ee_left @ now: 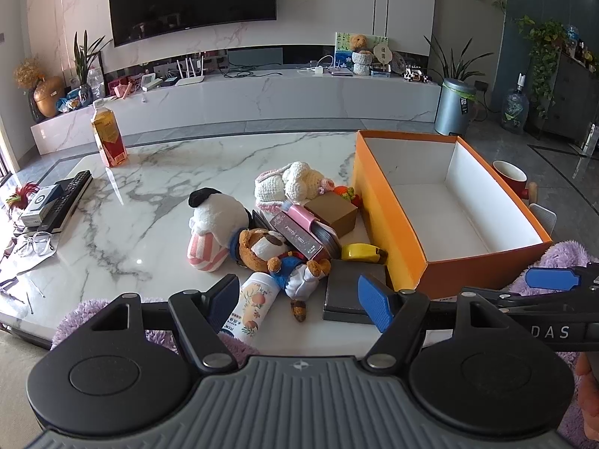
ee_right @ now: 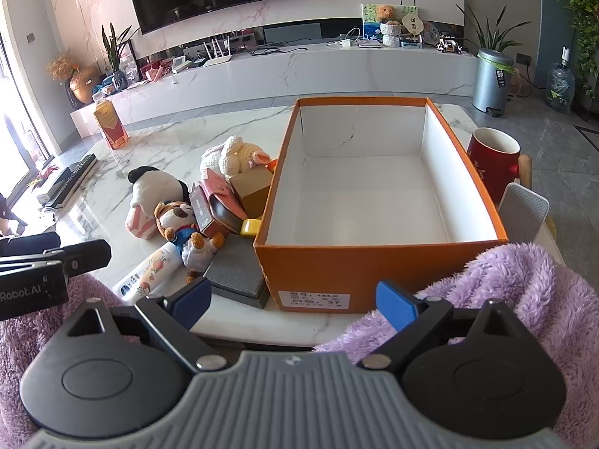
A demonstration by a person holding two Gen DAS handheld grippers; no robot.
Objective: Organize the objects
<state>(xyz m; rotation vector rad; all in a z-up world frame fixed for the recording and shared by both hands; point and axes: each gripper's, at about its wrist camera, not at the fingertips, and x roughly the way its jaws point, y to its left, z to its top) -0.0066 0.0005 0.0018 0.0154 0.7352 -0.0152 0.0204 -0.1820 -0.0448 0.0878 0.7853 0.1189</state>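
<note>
An empty orange box (ee_left: pixel 389 220) (ee_right: pixel 333 273) stands open on the marble table (ee_left: pixel 157 187). Left of it lies a pile: a white plush dog (ee_left: pixel 215 220) (ee_right: pixel 149 191), a brown plush bear (ee_left: pixel 277 258) (ee_right: pixel 183 228), a crocheted white toy (ee_left: pixel 292 183) (ee_right: pixel 232 157), a pink case (ee_left: pixel 299 215), a brown carton (ee_left: pixel 333 211), a yellow tape measure (ee_left: pixel 363 252), a grey flat box (ee_left: pixel 352 295) (ee_right: pixel 236 277) and a floral bottle (ee_left: pixel 251 308) (ee_right: pixel 149 275). My left gripper (ee_left: pixel 299 303) is open and empty at the table's near edge. My right gripper (ee_right: pixel 295 305) is open and empty before the orange box.
An orange drink bottle (ee_left: pixel 108 138) stands at the far left. Remotes (ee_left: pixel 67 198) and glasses (ee_left: pixel 35 243) lie at the left edge. A red mug (ee_right: pixel 490 161) stands right of the box. Purple fleece (ee_right: pixel 505 292) is near the grippers.
</note>
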